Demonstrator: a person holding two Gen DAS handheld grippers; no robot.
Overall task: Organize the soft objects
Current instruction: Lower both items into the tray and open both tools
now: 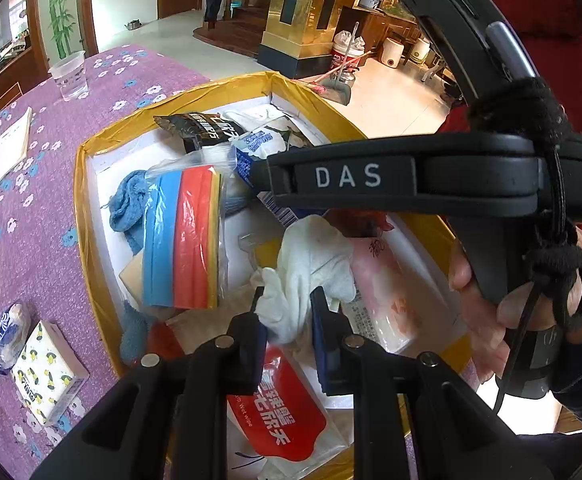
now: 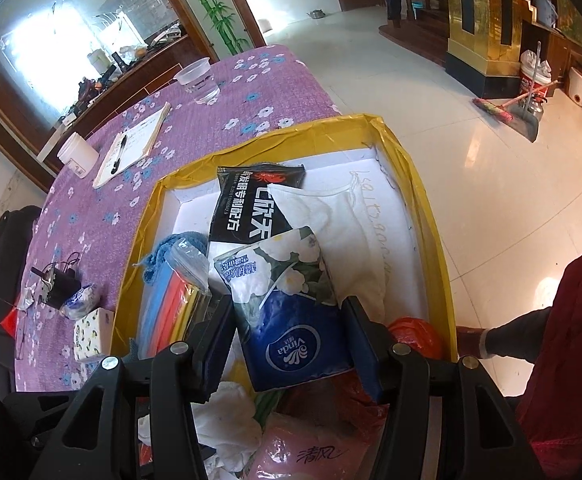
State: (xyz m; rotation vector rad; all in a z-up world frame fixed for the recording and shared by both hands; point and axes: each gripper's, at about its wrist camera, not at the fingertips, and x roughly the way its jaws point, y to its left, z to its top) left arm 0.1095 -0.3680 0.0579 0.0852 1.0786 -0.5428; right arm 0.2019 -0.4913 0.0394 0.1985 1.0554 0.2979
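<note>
Fingers (image 2: 361, 344) astride tissue pack (image 2: 291, 312), box rim (image 2: 427, 216) nearby.

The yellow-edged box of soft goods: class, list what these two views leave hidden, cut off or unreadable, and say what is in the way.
- Box floor: both views, buried under packs and cloths.
- Blue cloth: left wrist view, partly behind the striped sponge pack.
- Red wet-wipe pack: left view, partly covered by the left tool.
- Pink tissue pack: right view, cut by the bottom edge.
- Notebook writing: too small.
</note>
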